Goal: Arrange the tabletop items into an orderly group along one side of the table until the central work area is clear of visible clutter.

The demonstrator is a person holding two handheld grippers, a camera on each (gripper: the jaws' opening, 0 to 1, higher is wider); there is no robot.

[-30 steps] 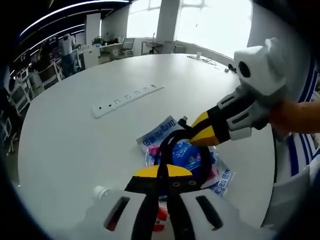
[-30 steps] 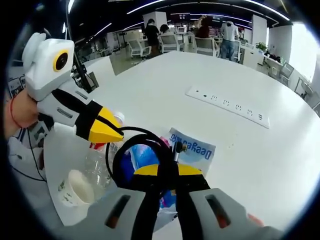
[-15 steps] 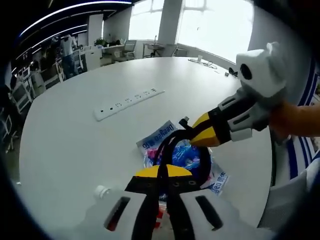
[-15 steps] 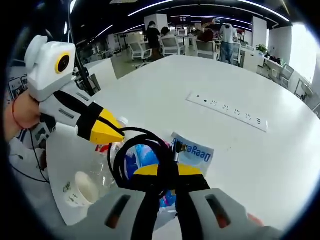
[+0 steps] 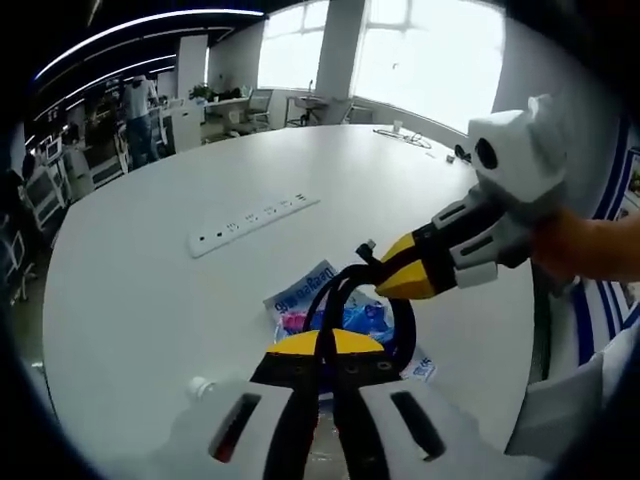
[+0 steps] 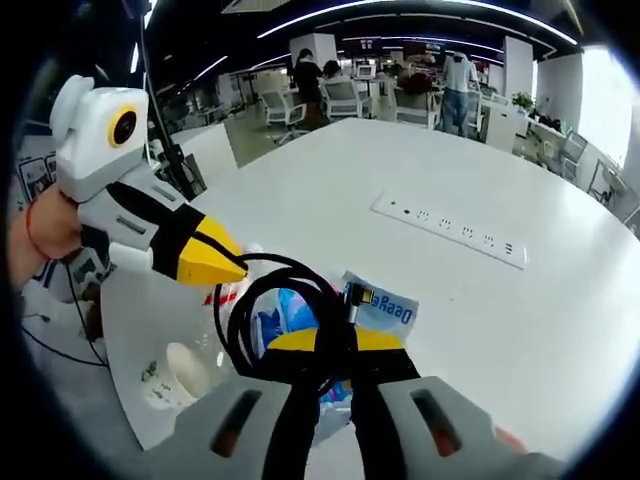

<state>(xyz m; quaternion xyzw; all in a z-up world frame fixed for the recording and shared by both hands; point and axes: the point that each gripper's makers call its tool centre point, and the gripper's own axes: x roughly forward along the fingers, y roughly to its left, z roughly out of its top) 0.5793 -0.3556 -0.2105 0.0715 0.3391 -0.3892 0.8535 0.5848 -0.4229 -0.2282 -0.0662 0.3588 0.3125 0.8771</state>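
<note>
A coiled black cable [image 5: 350,277] hangs above the white table [image 5: 140,290], held from both sides. In the left gripper view my left gripper [image 5: 325,345] is shut on the coil's near side. My right gripper [image 5: 385,283] comes in from the right and pinches the far side by the plug. In the right gripper view my right gripper [image 6: 335,342] is shut on the cable [image 6: 236,312], with my left gripper [image 6: 236,268] clamped on its upper left. Below the coil lies a blue printed packet [image 5: 305,298] [image 6: 388,305].
A white power strip [image 5: 255,213] [image 6: 450,232] lies further out on the table. A clear plastic bottle [image 5: 201,386] [image 6: 208,318] and a paper cup [image 6: 180,365] sit near the table edge below the grippers. People and office chairs [image 6: 345,95] stand in the background.
Both grippers have risen a little with the cable held between them. The packet, bottle and cup now look smaller and lower in both views.
</note>
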